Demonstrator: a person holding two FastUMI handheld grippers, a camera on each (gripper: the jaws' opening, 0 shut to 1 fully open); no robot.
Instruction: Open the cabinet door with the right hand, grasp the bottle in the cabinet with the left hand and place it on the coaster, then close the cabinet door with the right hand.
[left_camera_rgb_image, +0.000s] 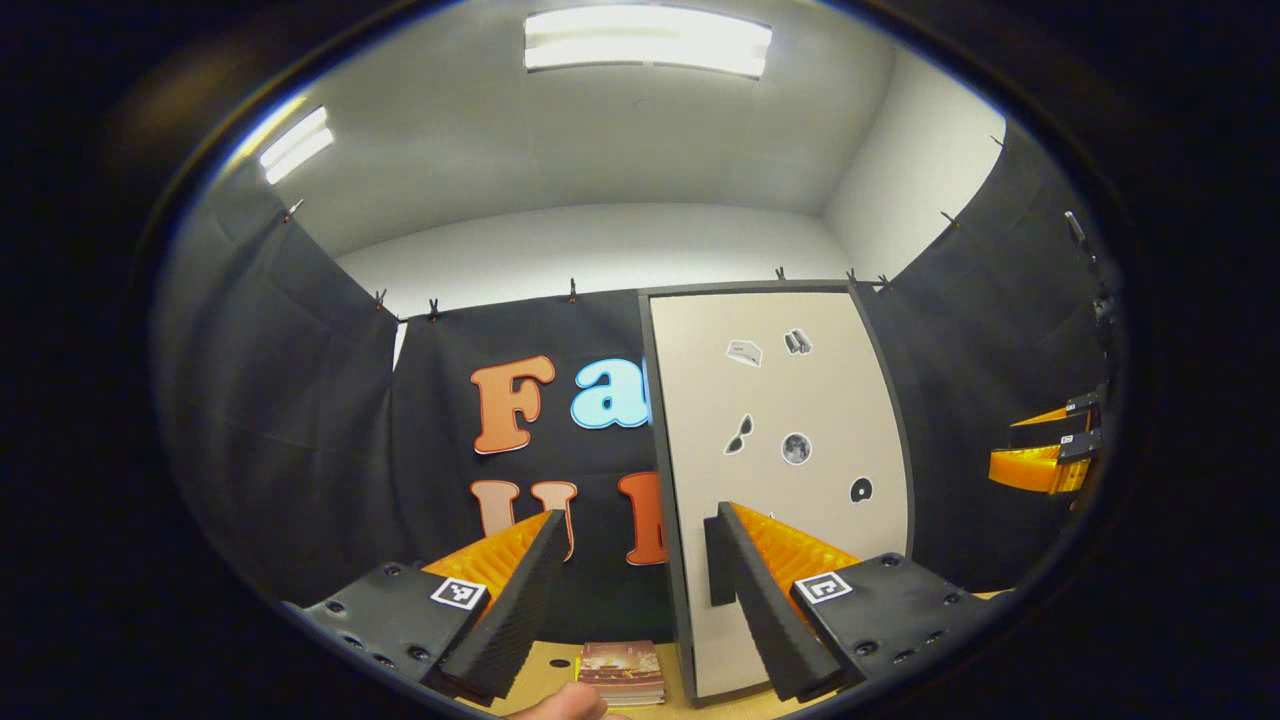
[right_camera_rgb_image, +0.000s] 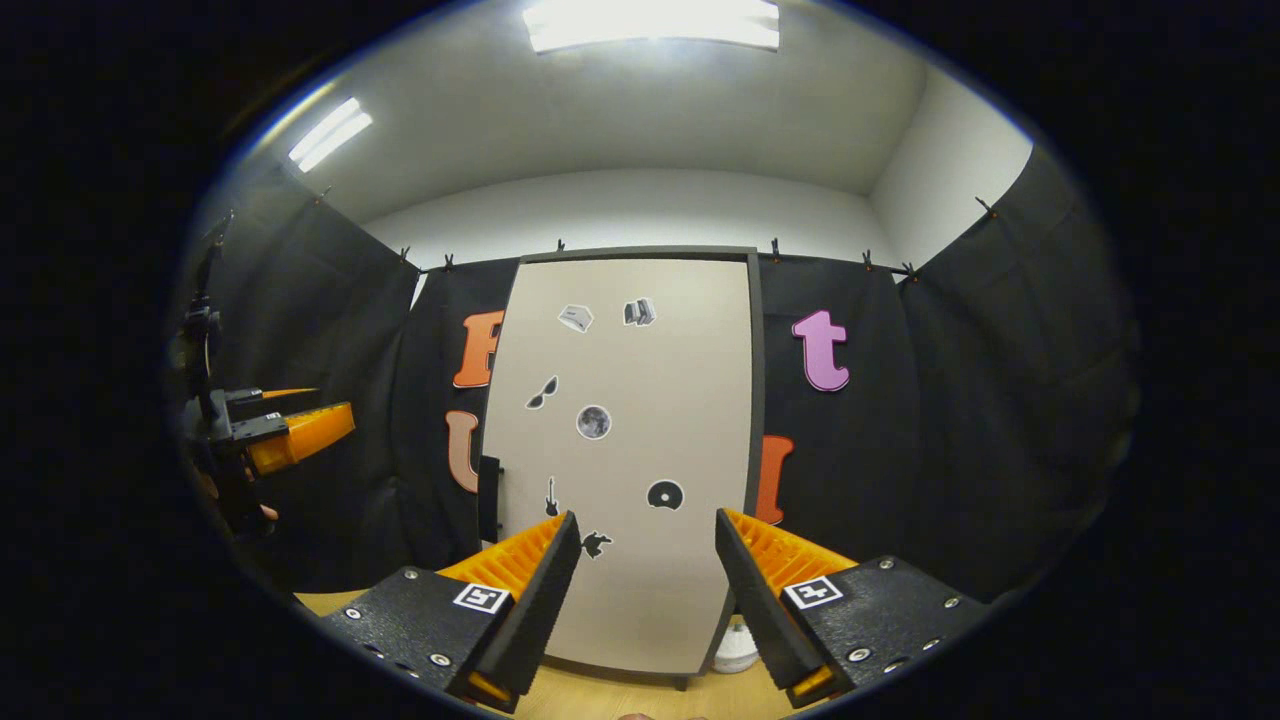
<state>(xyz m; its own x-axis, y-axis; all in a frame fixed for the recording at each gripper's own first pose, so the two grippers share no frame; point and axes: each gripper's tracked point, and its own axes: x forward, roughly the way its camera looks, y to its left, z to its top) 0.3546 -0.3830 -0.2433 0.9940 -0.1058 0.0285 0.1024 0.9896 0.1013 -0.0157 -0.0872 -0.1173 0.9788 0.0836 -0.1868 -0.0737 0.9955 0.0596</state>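
The cabinet door (right_camera_rgb_image: 625, 450) stands shut with its handle (right_camera_rgb_image: 489, 498) on the left edge, so the right gripper (right_camera_rgb_image: 640, 580), fingers apart like the left gripper's (left_camera_rgb_image: 630, 590), should hook it squarely, the bottle presumably hidden inside, coaster (left_camera_rgb_image: 621, 672) ahead

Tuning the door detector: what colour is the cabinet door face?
Pale beige cabinet door with small dark stickers and a dark frame; clearest in the right gripper view.
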